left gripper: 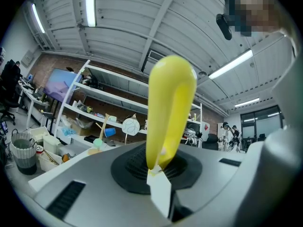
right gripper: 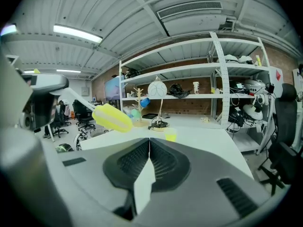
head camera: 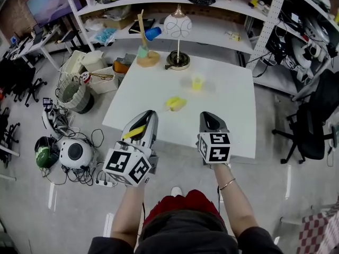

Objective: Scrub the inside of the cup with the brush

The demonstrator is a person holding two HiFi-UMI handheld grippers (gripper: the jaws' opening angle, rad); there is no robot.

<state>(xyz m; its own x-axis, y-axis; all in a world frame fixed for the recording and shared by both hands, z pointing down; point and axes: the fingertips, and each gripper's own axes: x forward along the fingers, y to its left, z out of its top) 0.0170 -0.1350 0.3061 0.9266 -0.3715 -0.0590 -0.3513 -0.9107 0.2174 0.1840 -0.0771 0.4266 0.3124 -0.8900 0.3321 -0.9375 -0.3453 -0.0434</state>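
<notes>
My left gripper (head camera: 152, 114) hangs over the front of the white table (head camera: 233, 120) and is shut on a yellow brush (head camera: 176, 103), which sticks out past the jaw tips. In the left gripper view the brush (left gripper: 169, 108) rises straight out of the closed jaws of the left gripper (left gripper: 158, 174). The small see-through yellow cup (head camera: 197, 82) stands upright mid-table, beyond the brush and apart from it. My right gripper (head camera: 209, 116) is shut with nothing in it, at the table's front edge. From the right gripper view the brush (right gripper: 112, 117) is to the left and the cup (right gripper: 170, 135) is straight ahead.
A lamp with a round white shade (head camera: 177, 25) and a wooden stand with a blue cup (head camera: 147, 52) stand at the table's far edge. White shelves (head camera: 212, 33) run behind. Baskets and cables (head camera: 74, 91) lie on the floor at left, and an office chair (head camera: 310, 126) is at right.
</notes>
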